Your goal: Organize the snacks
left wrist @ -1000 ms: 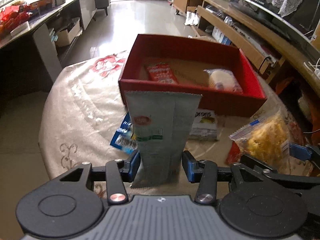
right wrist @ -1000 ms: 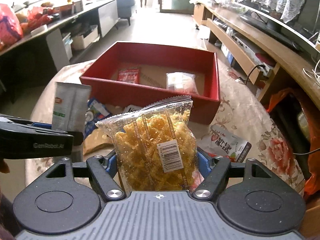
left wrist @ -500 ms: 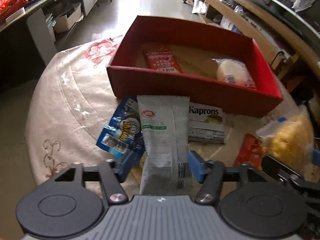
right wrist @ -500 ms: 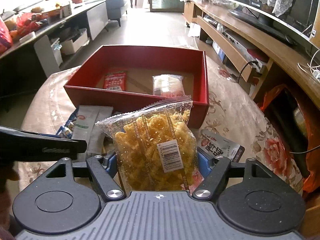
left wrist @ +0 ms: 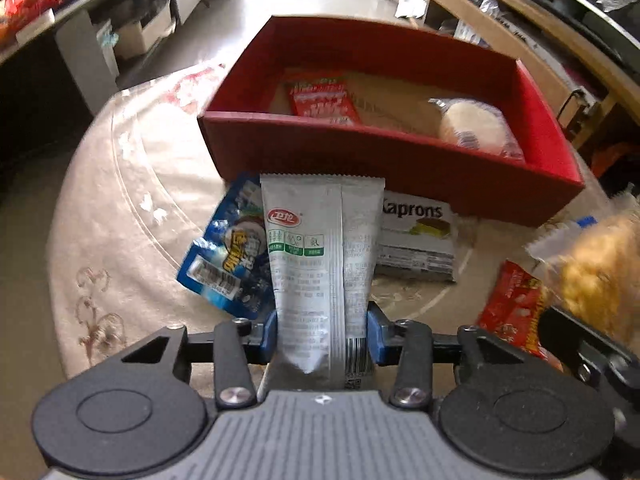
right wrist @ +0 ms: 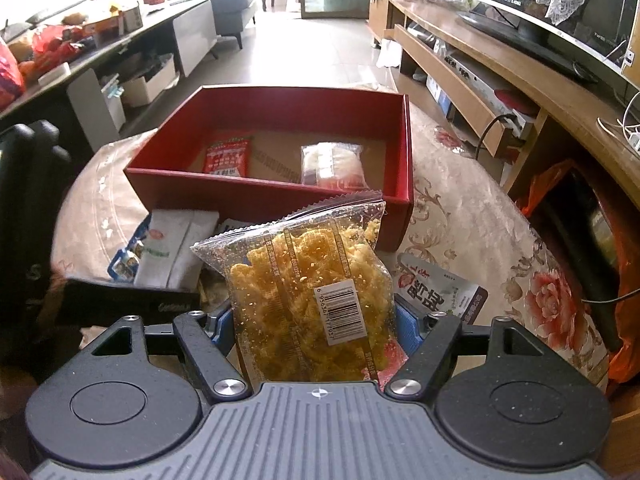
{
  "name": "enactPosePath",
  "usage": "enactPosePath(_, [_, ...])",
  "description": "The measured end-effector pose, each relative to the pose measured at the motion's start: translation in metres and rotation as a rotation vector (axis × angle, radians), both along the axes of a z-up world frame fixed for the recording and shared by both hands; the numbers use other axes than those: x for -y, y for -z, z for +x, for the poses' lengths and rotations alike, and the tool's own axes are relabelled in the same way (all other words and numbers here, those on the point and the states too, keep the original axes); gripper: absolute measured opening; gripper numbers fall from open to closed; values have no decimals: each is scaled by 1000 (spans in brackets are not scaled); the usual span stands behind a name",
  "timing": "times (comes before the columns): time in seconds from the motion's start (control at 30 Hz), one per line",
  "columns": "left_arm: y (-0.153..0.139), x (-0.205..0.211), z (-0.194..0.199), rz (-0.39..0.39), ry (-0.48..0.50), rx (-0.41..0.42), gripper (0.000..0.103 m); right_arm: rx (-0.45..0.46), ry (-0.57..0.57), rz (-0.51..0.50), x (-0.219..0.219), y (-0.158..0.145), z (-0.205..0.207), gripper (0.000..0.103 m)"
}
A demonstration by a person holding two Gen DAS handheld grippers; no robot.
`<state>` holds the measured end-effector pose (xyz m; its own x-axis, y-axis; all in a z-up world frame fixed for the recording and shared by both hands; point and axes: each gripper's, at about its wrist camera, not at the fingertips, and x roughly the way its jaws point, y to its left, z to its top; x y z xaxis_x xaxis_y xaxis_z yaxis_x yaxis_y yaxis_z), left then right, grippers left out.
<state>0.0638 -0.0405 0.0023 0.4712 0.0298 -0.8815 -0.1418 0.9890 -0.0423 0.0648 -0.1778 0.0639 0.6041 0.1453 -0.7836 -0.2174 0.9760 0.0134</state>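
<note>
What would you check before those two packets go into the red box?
1. Left tool clamped on the silver packet: ok; its jaws just closed on it again.
2. Right tool gripping the clear bag of yellow snacks: ok.
3. Free floor space in the red box: ok.
4. Silver packet lifted off the table: cannot tell.
5. Tools clear of each other: ok.

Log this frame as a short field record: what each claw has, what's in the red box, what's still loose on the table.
left claw: shut on silver packet, jaws just closed again
right claw: shut on clear bag of yellow snacks
red box: red packet and pale wrapped snack inside
loose on table: blue packet, Kaprons pack, white pouch, red packet by right claw
</note>
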Motion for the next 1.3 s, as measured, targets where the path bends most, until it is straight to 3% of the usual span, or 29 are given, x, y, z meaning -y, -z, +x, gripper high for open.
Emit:
enactPosePath(0.27, [-33, 0, -4, -30, 20, 72, 44, 52, 33, 20, 6, -10, 0, 79])
enactPosePath(0.67, [-56, -6, 19, -45, 14, 128, 44, 107, 54, 33, 1, -22, 17, 79])
enactPosePath(1.3, [-84, -7, 87, -15, -8, 207, 43, 174, 89, 62, -1, -43, 75, 79])
